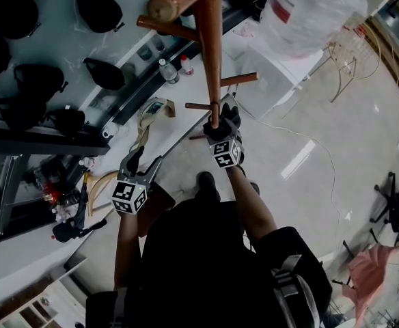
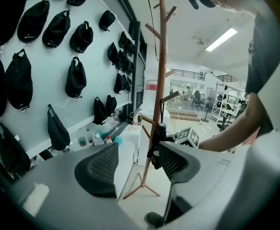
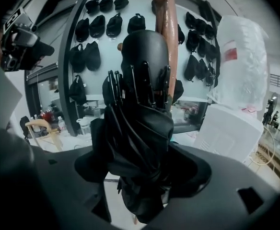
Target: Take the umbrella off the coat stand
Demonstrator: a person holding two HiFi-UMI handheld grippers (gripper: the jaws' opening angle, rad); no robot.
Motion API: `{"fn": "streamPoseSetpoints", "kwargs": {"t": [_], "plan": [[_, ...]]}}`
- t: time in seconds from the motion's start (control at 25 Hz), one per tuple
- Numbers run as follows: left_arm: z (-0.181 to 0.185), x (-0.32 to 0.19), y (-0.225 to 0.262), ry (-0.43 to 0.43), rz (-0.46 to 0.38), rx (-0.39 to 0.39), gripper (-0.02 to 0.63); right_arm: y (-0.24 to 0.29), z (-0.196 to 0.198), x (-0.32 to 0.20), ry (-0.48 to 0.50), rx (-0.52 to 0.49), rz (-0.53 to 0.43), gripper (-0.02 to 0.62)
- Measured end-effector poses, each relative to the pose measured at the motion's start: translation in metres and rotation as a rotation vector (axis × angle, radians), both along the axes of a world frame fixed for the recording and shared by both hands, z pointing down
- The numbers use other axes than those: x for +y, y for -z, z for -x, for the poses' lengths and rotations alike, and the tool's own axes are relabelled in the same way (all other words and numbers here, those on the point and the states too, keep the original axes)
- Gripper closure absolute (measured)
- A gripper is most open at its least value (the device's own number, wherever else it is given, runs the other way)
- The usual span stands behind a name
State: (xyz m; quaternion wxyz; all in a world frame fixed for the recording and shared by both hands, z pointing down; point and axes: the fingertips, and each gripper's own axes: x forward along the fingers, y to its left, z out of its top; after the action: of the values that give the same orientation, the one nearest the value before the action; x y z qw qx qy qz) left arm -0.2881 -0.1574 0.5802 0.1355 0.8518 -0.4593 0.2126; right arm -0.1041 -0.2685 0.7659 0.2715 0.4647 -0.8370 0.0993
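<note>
The wooden coat stand [image 1: 213, 53] rises in front of me, its pole [image 2: 160, 66] carrying short pegs. A black folded umbrella [image 3: 140, 128] hangs close against the pole [image 3: 166, 28] at about mid height. In the left gripper view the umbrella [image 2: 155, 150] shows as a small dark bundle beside the pole. My right gripper [image 1: 220, 125] is shut on the umbrella, whose folds bulge out between the jaws [image 3: 142, 169]. My left gripper [image 1: 145, 161] stands open and holds nothing, left of the stand and a little short of it [image 2: 137, 162].
Several black bags [image 2: 76, 75] hang on the white wall at the left. A ledge below them holds small bottles [image 1: 169, 70]. A large plastic-wrapped bundle [image 1: 309, 9] on a white box [image 3: 231, 131] stands right of the stand. The stand's feet [image 2: 142, 183] spread on the pale floor.
</note>
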Motion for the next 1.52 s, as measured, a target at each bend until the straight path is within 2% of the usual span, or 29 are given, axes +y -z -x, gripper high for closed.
{"fn": "streamPoseSetpoints", "kwargs": {"t": [0.24,0.36,0.6,1.52], "plan": [[-0.003,-0.001,0.003,-0.010,-0.005,0.001,0.342,-0.005,-0.003,-0.004,-0.015,-0.009,0.023,0.269],[-0.007,-0.001,0.004,-0.015,-0.005,0.001,0.342,-0.003,-0.004,-0.002,-0.002,-0.011,0.032,0.320],[-0.008,0.001,0.003,-0.011,-0.004,0.003,0.342,0.004,0.001,0.003,0.042,-0.026,0.050,0.339],[-0.021,-0.003,0.004,-0.019,-0.005,0.025,0.344,0.036,0.002,0.003,0.073,-0.027,0.044,0.348]]}}
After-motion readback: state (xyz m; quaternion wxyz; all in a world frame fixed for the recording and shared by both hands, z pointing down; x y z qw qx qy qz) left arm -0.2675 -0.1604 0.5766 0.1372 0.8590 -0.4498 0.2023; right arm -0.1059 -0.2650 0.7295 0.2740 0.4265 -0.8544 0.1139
